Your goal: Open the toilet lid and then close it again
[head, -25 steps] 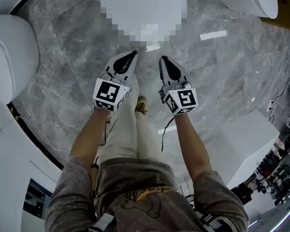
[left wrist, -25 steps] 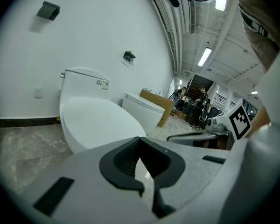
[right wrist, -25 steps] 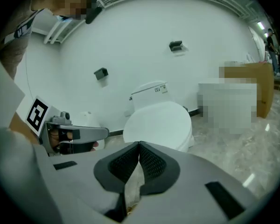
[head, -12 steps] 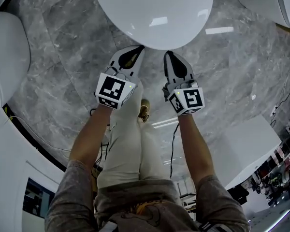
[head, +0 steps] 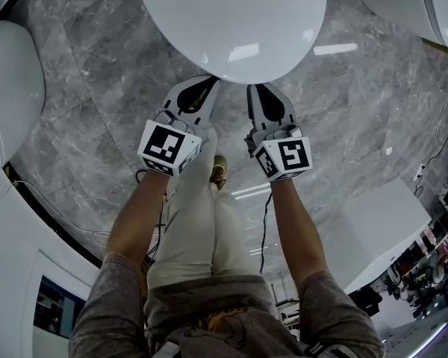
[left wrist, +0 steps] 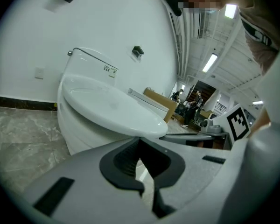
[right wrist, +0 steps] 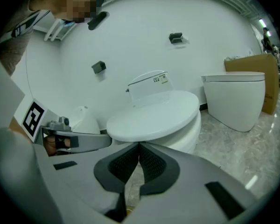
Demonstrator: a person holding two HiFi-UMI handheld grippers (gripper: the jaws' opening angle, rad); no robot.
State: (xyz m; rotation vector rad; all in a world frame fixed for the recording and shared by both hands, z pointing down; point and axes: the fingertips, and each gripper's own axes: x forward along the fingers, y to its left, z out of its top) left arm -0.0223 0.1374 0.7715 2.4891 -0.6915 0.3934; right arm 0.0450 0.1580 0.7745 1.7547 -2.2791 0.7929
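Head view steeply down; gripper views low, level; all share toilet lid [head: 231, 21].

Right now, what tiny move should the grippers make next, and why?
Probably nudge the right gripper forward, under the front rim of the toilet lid. The lid lies closed, and this gripper and the left gripper sit just short of it, jaws together, empty.
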